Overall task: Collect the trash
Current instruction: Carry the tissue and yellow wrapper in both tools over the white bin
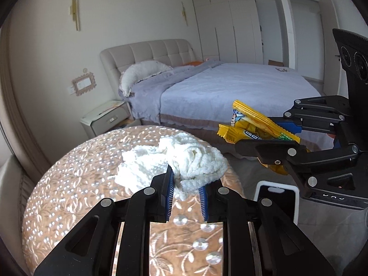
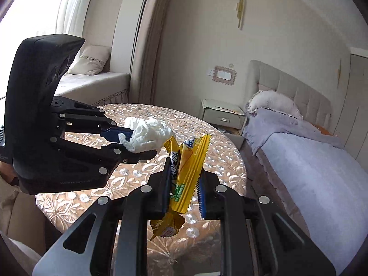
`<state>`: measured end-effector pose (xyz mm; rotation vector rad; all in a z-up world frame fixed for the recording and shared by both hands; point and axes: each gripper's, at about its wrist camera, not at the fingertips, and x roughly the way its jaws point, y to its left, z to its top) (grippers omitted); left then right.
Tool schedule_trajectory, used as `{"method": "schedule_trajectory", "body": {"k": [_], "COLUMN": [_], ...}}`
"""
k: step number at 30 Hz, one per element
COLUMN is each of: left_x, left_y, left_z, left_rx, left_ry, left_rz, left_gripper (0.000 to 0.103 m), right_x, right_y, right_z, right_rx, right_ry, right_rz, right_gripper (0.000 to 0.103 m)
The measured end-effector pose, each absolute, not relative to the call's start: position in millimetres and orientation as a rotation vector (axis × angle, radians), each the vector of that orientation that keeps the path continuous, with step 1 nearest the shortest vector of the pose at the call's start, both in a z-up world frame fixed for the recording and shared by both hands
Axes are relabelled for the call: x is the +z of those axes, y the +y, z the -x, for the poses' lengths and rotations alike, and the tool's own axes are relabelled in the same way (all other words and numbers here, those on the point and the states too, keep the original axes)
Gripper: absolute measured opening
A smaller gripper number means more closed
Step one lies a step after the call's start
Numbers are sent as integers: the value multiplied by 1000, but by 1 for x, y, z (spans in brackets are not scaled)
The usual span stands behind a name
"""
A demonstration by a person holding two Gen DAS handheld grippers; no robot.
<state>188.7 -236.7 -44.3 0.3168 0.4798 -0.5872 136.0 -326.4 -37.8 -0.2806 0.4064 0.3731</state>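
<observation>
Black left gripper (image 1: 185,184) squeezes a white crumpled tissue (image 1: 181,163) above the round table (image 1: 69,184). From the other camera, the right gripper (image 2: 184,184) pinches a yellow wrapper (image 2: 184,172), maybe a snack packet, over that table.

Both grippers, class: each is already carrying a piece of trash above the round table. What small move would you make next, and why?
Probably carry both loads away from the table toward a bin, jaws kept closed. The left gripper is clamped on the crumpled white tissue, the right gripper on the yellow wrapper, and both hang clear of the tabletop. No bin is clearly in view, so finding one comes first.
</observation>
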Motion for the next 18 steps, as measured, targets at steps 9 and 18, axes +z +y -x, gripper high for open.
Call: {"method": "schedule_trajectory", "body": {"k": [9, 18], "left_x": [-71, -101], "left_y": [-307, -365], "left_z": [-163, -153], "left_rx": [-732, -862], "left_ry": [511, 546], "left_rz": [-346, -375], "left_gripper": [19, 19], "right_x": [-62, -95], "right_y": [-386, -428], "right_z": [-104, -80], "right_rx": [248, 152], "right_ry": [454, 515], "right_rz": [225, 199], "right_gripper": [22, 23]}}
